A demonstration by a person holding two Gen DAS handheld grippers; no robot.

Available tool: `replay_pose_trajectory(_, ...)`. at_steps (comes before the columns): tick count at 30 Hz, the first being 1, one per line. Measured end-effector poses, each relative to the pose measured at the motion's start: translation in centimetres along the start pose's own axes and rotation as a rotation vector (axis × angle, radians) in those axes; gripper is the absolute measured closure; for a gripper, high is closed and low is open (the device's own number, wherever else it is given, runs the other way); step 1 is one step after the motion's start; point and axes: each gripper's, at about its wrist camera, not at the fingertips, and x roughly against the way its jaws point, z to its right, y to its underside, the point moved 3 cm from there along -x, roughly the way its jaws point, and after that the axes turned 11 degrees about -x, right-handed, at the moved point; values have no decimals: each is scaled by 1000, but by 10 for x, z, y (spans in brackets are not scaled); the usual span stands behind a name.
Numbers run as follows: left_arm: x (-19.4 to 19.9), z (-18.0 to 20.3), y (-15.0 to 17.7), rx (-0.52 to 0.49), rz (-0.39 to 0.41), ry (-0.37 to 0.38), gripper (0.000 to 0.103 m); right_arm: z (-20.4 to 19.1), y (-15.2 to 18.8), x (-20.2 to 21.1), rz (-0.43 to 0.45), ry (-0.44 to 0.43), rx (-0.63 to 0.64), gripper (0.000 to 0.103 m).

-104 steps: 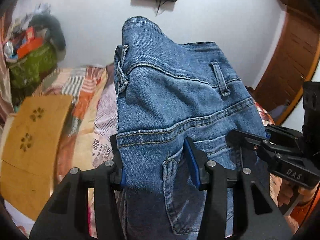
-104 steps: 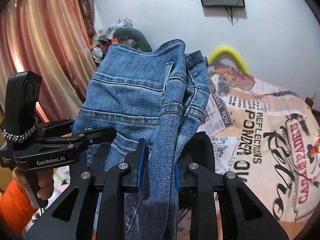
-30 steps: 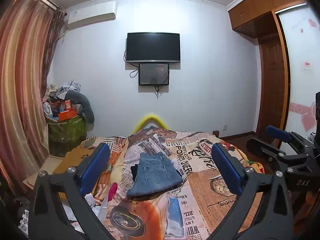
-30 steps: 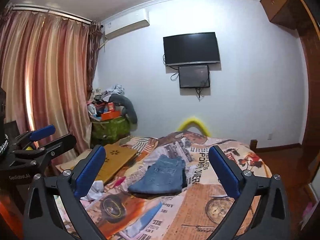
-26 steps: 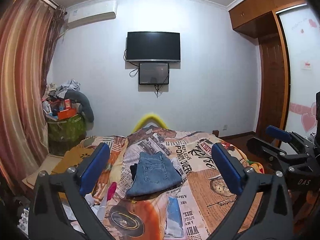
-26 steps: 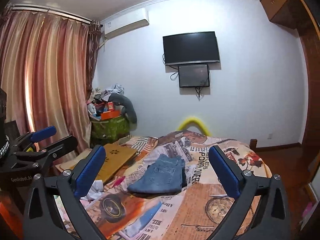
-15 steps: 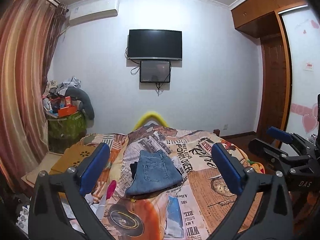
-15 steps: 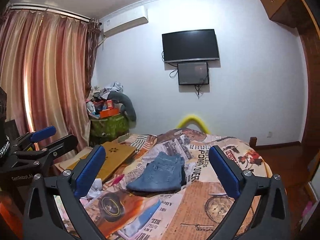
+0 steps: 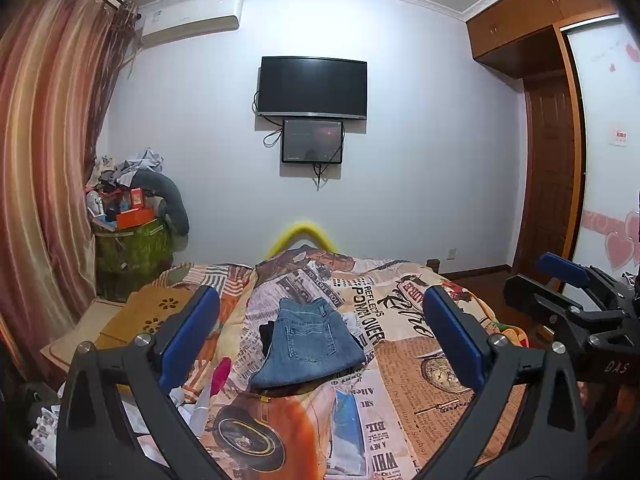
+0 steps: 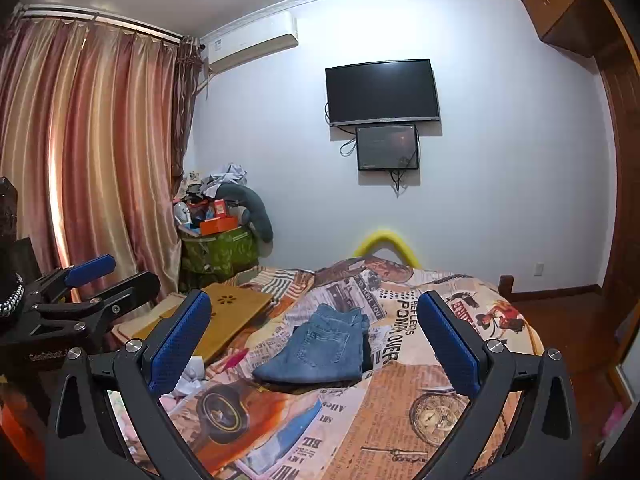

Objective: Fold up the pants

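The blue jeans (image 9: 308, 344) lie folded in a compact stack on the bed (image 9: 420, 368), back pocket up; they also show in the right wrist view (image 10: 320, 350). My left gripper (image 9: 320, 338) is open and empty, held back from the bed with the jeans seen far off between its blue pads (image 9: 188, 336). My right gripper (image 10: 316, 340) is open and empty too, equally far back. The right gripper shows at the left view's right edge (image 9: 568, 300), and the left gripper at the right view's left edge (image 10: 84, 300).
The bed has a newspaper-print cover (image 10: 420, 400). A wooden lap desk (image 10: 228, 312) lies at its left edge, with small items (image 9: 216, 376) near it. A cluttered green basket (image 10: 218, 248) stands by the curtains (image 10: 80, 168). A TV (image 9: 312, 86) hangs on the far wall. A wooden door (image 9: 548, 176) is right.
3.5 s ago both grippers were shut on the jeans, held up. They have since let go and pulled back; over the last second the views only drifted slightly.
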Motion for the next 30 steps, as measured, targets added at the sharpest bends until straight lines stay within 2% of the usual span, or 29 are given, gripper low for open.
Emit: replay_pose_trajectory(30, 5, 4, 1, 5, 10, 28, 0, 1, -4, 6, 6, -10, 10, 1)
